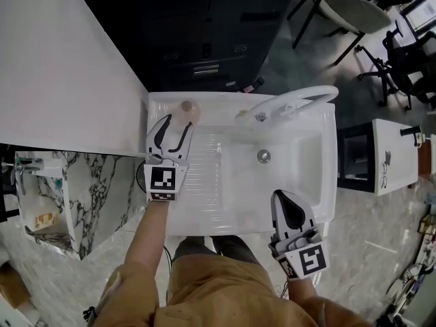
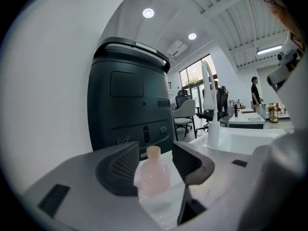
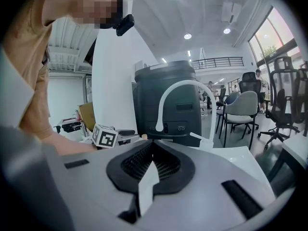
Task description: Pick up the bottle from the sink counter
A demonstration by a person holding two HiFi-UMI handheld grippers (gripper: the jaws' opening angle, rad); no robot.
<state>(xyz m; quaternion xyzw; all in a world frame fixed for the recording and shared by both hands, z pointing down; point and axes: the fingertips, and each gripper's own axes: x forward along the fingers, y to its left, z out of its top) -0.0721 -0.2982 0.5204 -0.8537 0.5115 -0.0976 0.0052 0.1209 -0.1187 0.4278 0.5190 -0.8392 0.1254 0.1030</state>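
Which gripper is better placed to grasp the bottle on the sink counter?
Left. The left gripper has its jaws apart with the bottle at their tips; the right gripper is shut, back at the near edge of the sink.

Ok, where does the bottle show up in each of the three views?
Head view: the bottle stands at the sink counter's far left corner, just ahead of the left tool.
Left gripper view: low centre, between the open jaws.
Right gripper view: only a small pale tip, probably its cap, beside the left tool's marker cube.
Shared landmark: the white arched faucet.
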